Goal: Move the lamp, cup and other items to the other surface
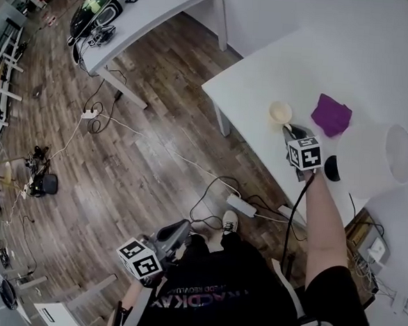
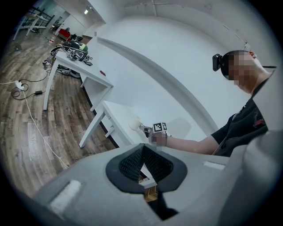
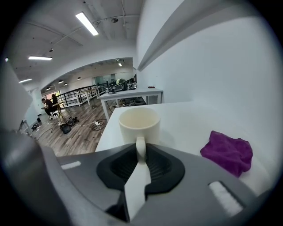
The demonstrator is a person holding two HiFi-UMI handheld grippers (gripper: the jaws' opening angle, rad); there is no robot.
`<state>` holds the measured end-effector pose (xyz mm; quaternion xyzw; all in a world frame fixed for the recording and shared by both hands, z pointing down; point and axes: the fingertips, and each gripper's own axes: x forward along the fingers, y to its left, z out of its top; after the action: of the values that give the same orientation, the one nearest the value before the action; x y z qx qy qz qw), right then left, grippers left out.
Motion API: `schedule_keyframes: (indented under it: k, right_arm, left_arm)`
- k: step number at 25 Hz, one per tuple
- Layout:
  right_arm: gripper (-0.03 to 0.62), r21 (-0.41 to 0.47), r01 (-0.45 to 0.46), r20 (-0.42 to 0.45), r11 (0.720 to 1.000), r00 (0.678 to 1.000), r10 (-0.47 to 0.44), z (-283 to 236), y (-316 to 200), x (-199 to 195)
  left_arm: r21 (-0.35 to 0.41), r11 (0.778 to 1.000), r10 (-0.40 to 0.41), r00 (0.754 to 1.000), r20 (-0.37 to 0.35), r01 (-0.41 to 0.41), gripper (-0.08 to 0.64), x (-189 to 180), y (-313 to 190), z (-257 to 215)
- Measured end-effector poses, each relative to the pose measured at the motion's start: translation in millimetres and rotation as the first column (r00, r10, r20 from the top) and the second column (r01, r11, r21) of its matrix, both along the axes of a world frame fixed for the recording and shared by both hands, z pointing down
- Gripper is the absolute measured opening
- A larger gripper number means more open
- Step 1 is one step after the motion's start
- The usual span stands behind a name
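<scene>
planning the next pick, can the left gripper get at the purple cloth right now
Probably not: the left gripper is back by the person's waist, away from the table, and the purple cloth lies beyond the right gripper and cup.

white table (image 1: 251,92) | on it: cup (image 1: 280,113), purple cloth (image 1: 331,113), lamp (image 1: 375,158)

The left tongs (image 2: 142,150) are grey, T-shirt (image 1: 230,286) black.

Right hand-held gripper (image 1: 288,132) at cream cup (image 1: 280,113) on white table (image 1: 266,66)
</scene>
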<state>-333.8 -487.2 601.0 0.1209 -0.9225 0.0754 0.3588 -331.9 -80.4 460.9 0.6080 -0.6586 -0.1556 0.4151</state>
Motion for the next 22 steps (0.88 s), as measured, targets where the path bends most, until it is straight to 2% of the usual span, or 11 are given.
schedule_keyframes:
  k: [7, 22]
  right_arm:
    - [0.052, -0.012, -0.130, 0.056, 0.992, 0.990, 0.130, -9.7, 11.5, 2.7]
    - [0.052, 0.010, -0.222, 0.141, 0.975, 0.966, 0.219, -38.2, 25.4, 8.7]
  left_arm:
    - [0.031, 0.999, 0.017, 1.000, -0.023, -0.016, 0.003, -0.9, -4.1, 3.1]
    - [0.039, 0.999, -0.003, 1.000, -0.003, 0.003, 0.003, -14.5, 18.1, -6.1]
